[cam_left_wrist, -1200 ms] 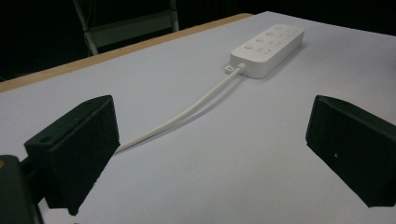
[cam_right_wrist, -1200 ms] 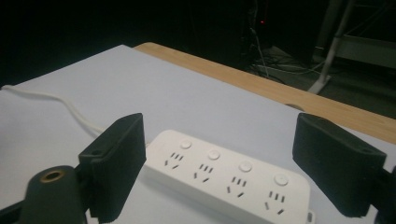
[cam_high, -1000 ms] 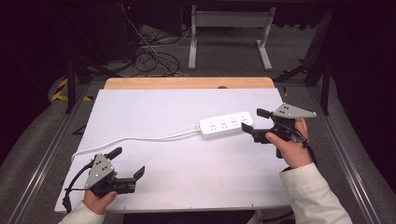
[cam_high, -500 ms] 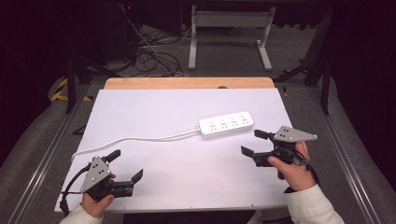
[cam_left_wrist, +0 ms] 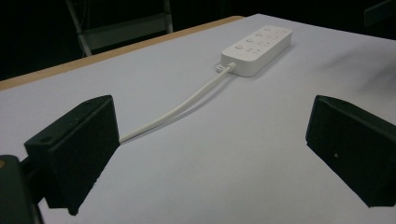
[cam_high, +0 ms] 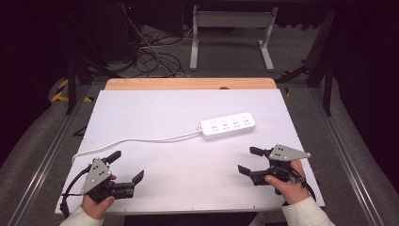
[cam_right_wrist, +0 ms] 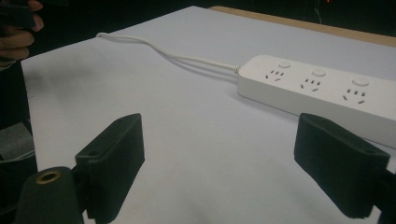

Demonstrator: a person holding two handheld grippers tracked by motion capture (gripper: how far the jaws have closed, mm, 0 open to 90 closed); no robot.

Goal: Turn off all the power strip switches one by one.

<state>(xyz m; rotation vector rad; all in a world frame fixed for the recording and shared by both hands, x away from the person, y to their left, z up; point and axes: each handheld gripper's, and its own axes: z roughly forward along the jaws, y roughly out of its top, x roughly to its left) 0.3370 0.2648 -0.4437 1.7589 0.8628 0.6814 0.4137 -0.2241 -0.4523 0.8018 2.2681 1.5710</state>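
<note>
Near the table's front edge, the left gripper (cam_high: 126, 166) and right gripper (cam_high: 248, 160) rest with jaws released, empty. Beyond, the white power strip (cam_high: 227, 125) lies mid-table, cord (cam_high: 136, 140) trailing left; the approach seems pending, reaching forward next.

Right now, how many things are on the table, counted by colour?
White: 1, the power strip with its cord
Black: 2, the left gripper and the right gripper, both open
Total: 3
</note>
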